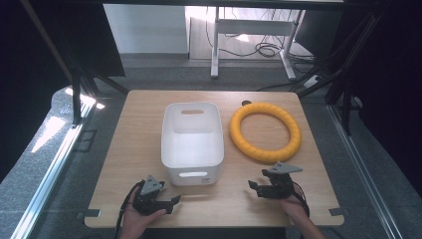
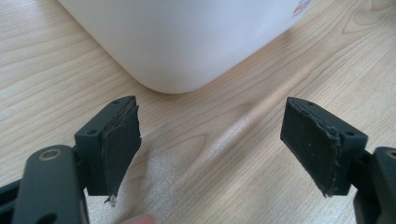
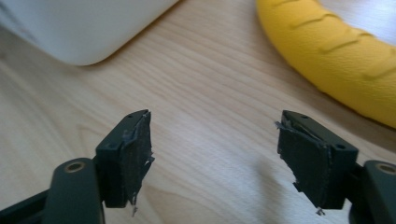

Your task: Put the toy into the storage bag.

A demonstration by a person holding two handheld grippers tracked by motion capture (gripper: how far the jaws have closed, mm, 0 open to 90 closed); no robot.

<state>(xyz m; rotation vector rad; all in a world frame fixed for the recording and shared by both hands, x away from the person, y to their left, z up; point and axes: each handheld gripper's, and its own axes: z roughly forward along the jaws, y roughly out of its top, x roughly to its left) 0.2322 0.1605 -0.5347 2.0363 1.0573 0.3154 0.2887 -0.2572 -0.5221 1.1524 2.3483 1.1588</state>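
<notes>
Bare tabletop (image 1: 139, 129) runs along the near edge, where the left gripper (image 1: 175, 200) and right gripper (image 1: 253, 187) sit with jaws spread wide — nothing between them. The white bin (image 1: 192, 142) blocks the middle; the yellow ring (image 1: 265, 132) fills the far right corner, a narrow lane between the two.

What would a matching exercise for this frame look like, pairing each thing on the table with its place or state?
Things:
1. white plastic bin
2. yellow ribbed ring
3. left gripper
4. right gripper

Places or states:
A. lies flat on the right half of the wooden table
B. open, at the near edge, in front of the bin's left corner
C. stands in the middle, empty, with cut-out handles
D. open, at the near edge, just in front of the ring

Pairs: 1-C, 2-A, 3-B, 4-D
</notes>
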